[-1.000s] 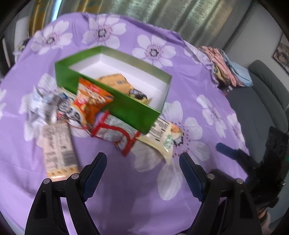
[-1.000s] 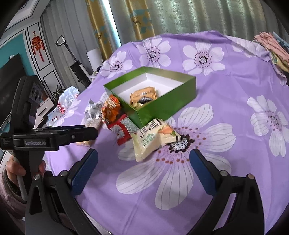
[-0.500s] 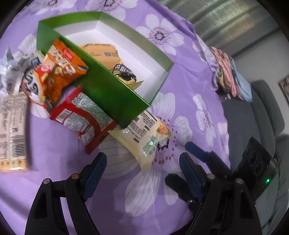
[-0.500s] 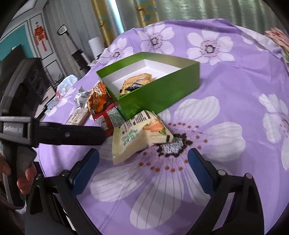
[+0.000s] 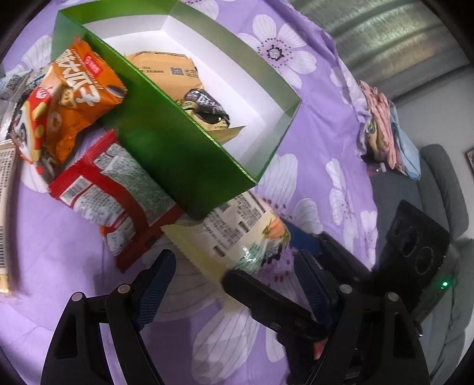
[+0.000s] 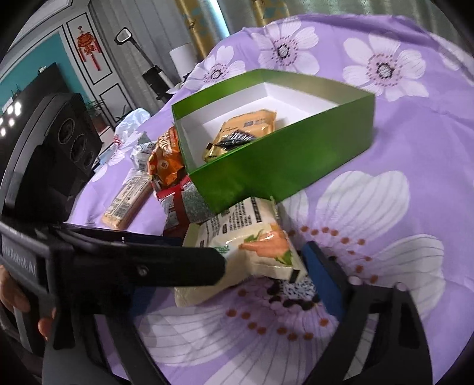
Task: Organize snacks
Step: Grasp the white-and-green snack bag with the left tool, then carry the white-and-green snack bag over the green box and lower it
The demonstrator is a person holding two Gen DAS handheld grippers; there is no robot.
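Purple floral tablecloth (image 6: 385, 340) | right gripper (image 6: 225, 275) closing around cream snack packet (image 6: 254, 237) | left gripper (image 5: 234, 281) open

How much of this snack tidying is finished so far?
Early stage. A tan packet and a black-and-gold packet already lie in the green box. The right gripper has just been closing its jaws around the pale yellow packet, which lies on the tablecloth; a firm grip is unclear. The orange packet, red packet and beige bar wait outside.

floral purple tablecloth (image 5: 311, 142), grey sofa (image 5: 444, 189), curtains (image 6: 207, 17)
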